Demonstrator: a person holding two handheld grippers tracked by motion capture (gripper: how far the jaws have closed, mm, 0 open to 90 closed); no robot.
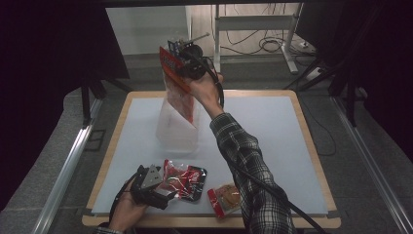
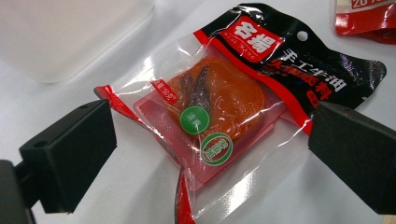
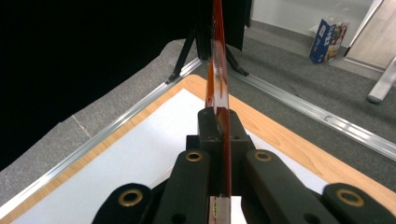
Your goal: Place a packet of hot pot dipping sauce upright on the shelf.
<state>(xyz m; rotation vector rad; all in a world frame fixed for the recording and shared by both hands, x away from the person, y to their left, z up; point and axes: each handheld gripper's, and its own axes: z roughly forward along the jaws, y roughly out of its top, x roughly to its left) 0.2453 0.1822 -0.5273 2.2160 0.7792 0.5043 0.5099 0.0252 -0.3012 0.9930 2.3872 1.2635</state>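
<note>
- The right gripper (image 1: 187, 66) is held high above the far part of the surface (image 1: 272, 146); its fingers (image 3: 219, 126) are pressed together on the top edge of a red sachet (image 1: 178, 87), which is seen edge-on in the right gripper view.
- The held red sachet hangs down with its lower end at the mouth of a clear plastic container (image 1: 178, 129); whether it touches the rim cannot be told.
- The left gripper (image 1: 160, 192) rests low at the near left of the surface, its fingers (image 2: 70, 154) spread wide, with nothing clamped between them.
- A black-and-red packet (image 2: 233, 93) lies flat just ahead of those open fingers, one corner reaching in between them without being touched by either pad.
- On that packet a red label with white Chinese characters is seen, with "MING YANG" beneath, along with two round green stickers and a small "50g" mark.
- A third packet (image 1: 225, 199), red-edged with orange contents, lies near the front edge, just beside the right sleeve (image 1: 243, 161).
- A blue carton (image 3: 330, 32) stands on the floor beyond the surface.
</note>
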